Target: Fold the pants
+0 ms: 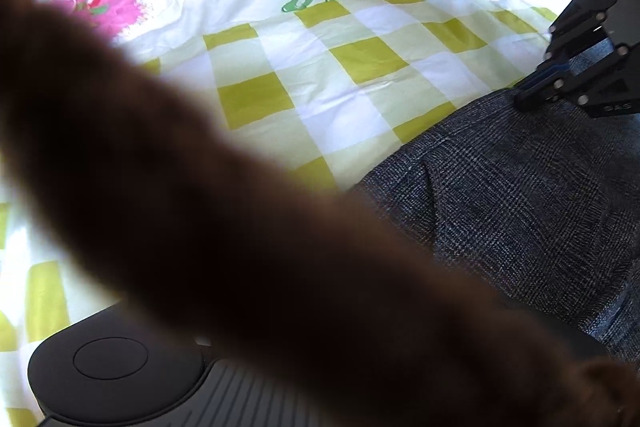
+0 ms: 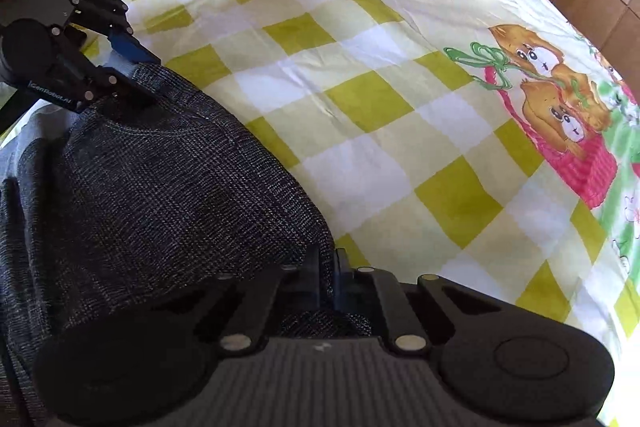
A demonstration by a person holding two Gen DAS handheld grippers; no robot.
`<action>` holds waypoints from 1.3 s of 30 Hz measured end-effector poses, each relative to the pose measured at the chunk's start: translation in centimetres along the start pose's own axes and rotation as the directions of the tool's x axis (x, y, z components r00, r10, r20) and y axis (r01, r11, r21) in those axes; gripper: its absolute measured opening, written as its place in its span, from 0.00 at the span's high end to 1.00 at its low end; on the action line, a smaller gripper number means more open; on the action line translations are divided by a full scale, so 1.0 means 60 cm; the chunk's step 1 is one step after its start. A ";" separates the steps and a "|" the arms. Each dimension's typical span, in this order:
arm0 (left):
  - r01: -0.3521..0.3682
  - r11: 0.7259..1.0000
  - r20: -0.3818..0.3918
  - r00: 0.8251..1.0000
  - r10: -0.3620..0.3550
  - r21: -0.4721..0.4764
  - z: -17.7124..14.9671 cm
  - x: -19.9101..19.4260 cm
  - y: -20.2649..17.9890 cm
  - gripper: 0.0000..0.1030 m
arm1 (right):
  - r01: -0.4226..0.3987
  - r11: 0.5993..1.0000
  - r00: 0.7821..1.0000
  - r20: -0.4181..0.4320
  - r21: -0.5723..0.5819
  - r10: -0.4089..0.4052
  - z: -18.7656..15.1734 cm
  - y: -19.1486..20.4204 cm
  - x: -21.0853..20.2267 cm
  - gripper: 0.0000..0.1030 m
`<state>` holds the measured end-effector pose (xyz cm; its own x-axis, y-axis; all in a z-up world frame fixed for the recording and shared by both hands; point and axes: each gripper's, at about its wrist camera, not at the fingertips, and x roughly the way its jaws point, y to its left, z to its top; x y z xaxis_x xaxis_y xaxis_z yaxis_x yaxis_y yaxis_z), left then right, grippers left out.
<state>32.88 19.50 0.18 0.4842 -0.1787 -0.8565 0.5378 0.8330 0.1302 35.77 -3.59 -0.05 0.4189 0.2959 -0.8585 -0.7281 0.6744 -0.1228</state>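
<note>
Fingers of the right gripper (image 2: pixel 326 267) and left gripper (image 2: pixel 132 61), marked "GenRobot.AI", clamp the pants (image 2: pixel 160 179). Dark grey checked cloth fills the frame's lower left.

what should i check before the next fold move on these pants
1. Right gripper jaws shut on the pants edge: ok.
2. Left gripper jaws shut on the pants edge: ok.
3. Left wrist view unobstructed: not ok, a blurred brown shape covers much of it.
4. Checked bedsheet ahead lies flat for laying the fold: ok.
5. Pant legs aligned: cannot tell, the rest of the pants is out of view.
</note>
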 end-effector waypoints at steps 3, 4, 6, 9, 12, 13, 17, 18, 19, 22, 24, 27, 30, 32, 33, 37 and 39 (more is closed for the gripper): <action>0.015 1.000 0.031 0.999 -0.015 -0.009 -0.007 -0.030 -0.003 0.88 | -0.001 1.000 0.999 0.035 0.011 0.000 -0.006 0.013 -0.047 0.78; 0.023 1.000 0.045 0.999 -0.022 -0.011 -0.011 -0.044 -0.006 0.89 | 0.001 1.000 0.999 0.046 0.012 -0.001 -0.009 0.018 -0.064 0.78; 0.042 0.999 0.081 0.996 -0.042 -0.007 -0.023 -0.080 -0.017 0.89 | -0.008 1.000 0.997 0.076 0.008 0.007 -0.017 0.034 -0.108 0.78; 0.089 0.996 0.136 0.987 -0.090 0.011 -0.051 -0.143 -0.045 0.89 | -0.026 1.000 0.992 0.127 0.010 0.024 -0.032 0.074 -0.187 0.78; 0.123 0.991 0.167 0.977 -0.129 0.045 -0.094 -0.201 -0.090 0.90 | -0.051 0.998 0.984 0.170 -0.023 0.054 -0.054 0.145 -0.272 0.78; 0.135 0.989 0.176 0.974 -0.142 0.054 -0.109 -0.218 -0.104 0.89 | -0.066 0.997 0.982 0.176 -0.040 0.072 -0.064 0.173 -0.295 0.78; 0.143 0.990 0.197 0.970 -0.143 0.017 -0.188 -0.260 -0.144 0.89 | -0.170 0.983 0.971 0.156 -0.070 0.179 -0.112 0.280 -0.340 0.78; 0.116 0.993 0.199 0.973 -0.113 0.000 -0.207 -0.260 -0.149 0.87 | -0.202 0.978 0.968 0.142 -0.057 0.208 -0.126 0.301 -0.335 0.78; 0.060 0.998 0.198 0.979 -0.054 -0.027 -0.232 -0.258 -0.154 0.85 | -0.222 0.974 0.965 0.132 -0.036 0.225 -0.137 0.314 -0.323 0.78; -0.065 0.990 0.175 0.981 0.086 -0.123 -0.285 -0.239 -0.158 0.83 | -0.247 0.968 0.964 0.112 0.050 0.240 -0.158 0.332 -0.282 0.78; -0.078 0.983 0.174 0.979 0.107 -0.169 -0.308 -0.236 -0.160 0.82 | -0.246 0.963 0.964 0.127 0.110 0.232 -0.157 0.327 -0.272 0.78; -0.166 0.978 0.213 0.958 0.191 -0.129 -0.319 -0.237 -0.180 0.74 | -0.227 0.963 0.965 0.163 0.145 0.203 -0.145 0.314 -0.291 0.78; -0.229 0.972 0.276 0.932 0.234 -0.052 -0.315 -0.227 -0.204 0.46 | -0.204 0.968 0.969 0.170 0.147 0.179 -0.137 0.303 -0.312 0.78; -0.265 0.964 0.317 0.912 0.260 -0.029 -0.308 -0.216 -0.220 0.43 | -0.200 0.967 0.970 0.172 0.160 0.172 -0.133 0.298 -0.317 0.78; -0.319 0.947 0.332 0.892 0.307 -0.017 -0.303 -0.209 -0.226 0.43 | -0.196 0.967 0.971 0.173 0.161 0.168 -0.132 0.298 -0.318 0.78; -0.399 0.917 0.354 0.856 0.377 -0.012 -0.292 -0.200 -0.219 0.42 | -0.184 0.971 0.974 0.164 0.151 0.159 -0.137 0.305 -0.323 0.78; -0.443 0.895 0.356 0.845 0.400 0.045 -0.294 -0.199 -0.221 0.43 | -0.180 0.973 0.975 0.160 0.142 0.157 -0.142 0.309 -0.328 0.78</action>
<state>7.78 19.82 -0.16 0.8697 -0.0036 -0.4936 0.2976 0.8016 0.5185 9.38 -2.68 10.34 0.3806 0.5023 -0.7764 -0.7070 0.6992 0.1057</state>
